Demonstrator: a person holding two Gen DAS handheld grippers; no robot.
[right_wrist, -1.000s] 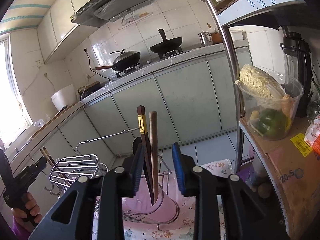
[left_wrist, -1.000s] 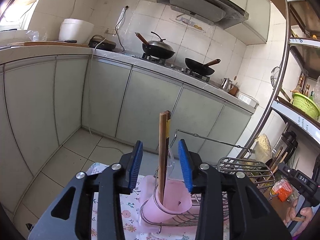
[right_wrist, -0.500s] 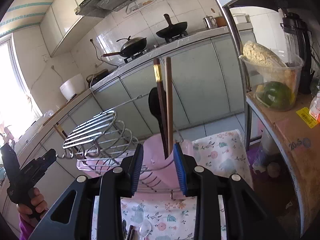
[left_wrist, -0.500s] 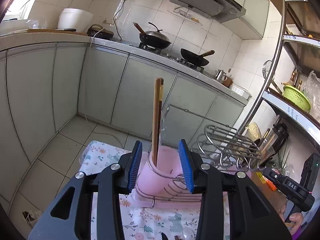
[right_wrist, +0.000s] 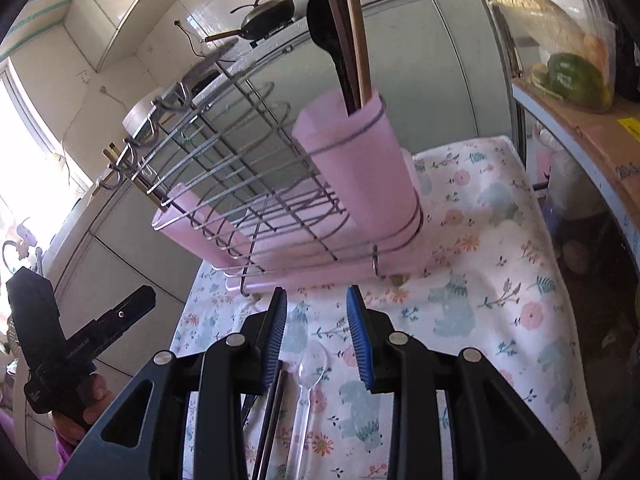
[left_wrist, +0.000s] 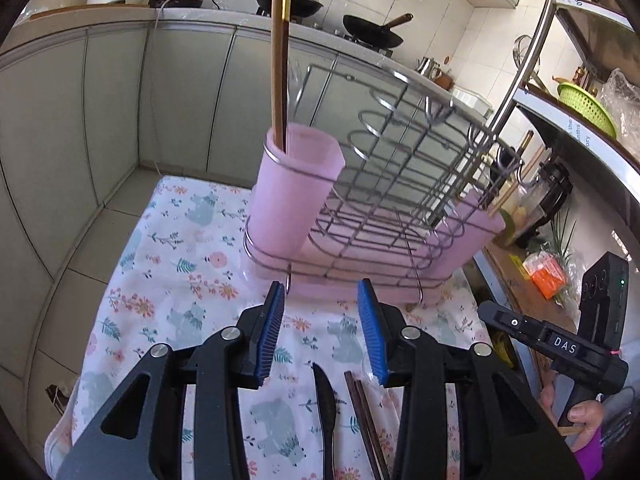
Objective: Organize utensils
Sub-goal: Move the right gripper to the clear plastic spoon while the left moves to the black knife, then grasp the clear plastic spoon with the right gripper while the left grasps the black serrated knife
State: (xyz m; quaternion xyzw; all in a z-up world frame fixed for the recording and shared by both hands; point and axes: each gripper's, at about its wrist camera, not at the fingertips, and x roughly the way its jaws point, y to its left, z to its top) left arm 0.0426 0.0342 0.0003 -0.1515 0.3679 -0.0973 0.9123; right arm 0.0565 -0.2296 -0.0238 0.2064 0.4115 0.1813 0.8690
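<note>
A wire dish rack point(left_wrist: 400, 184) with a pink utensil cup point(left_wrist: 296, 188) stands on a floral cloth; chopsticks point(left_wrist: 279, 64) stand upright in the cup. It also shows in the right wrist view point(right_wrist: 356, 172), with chopsticks and a black spoon point(right_wrist: 328, 28) in it. My left gripper point(left_wrist: 322, 332) is open and empty above a black spoon point(left_wrist: 326, 412) and dark chopsticks point(left_wrist: 366, 420) lying on the cloth. My right gripper point(right_wrist: 316, 332) is open and empty above a clear plastic spoon point(right_wrist: 310, 376) and dark chopsticks point(right_wrist: 274, 412).
The floral cloth point(left_wrist: 168, 272) covers a small table. Kitchen cabinets and a stove with woks point(left_wrist: 372, 32) run behind. A metal shelf post point(left_wrist: 524, 64) and shelf with a blender stand to the right. A bowl of vegetables point(right_wrist: 560, 60) sits on a box.
Both grippers have pulled back and down from the pink cup, leaving the chopsticks in it. The loose utensils on the cloth have come into view below them.
</note>
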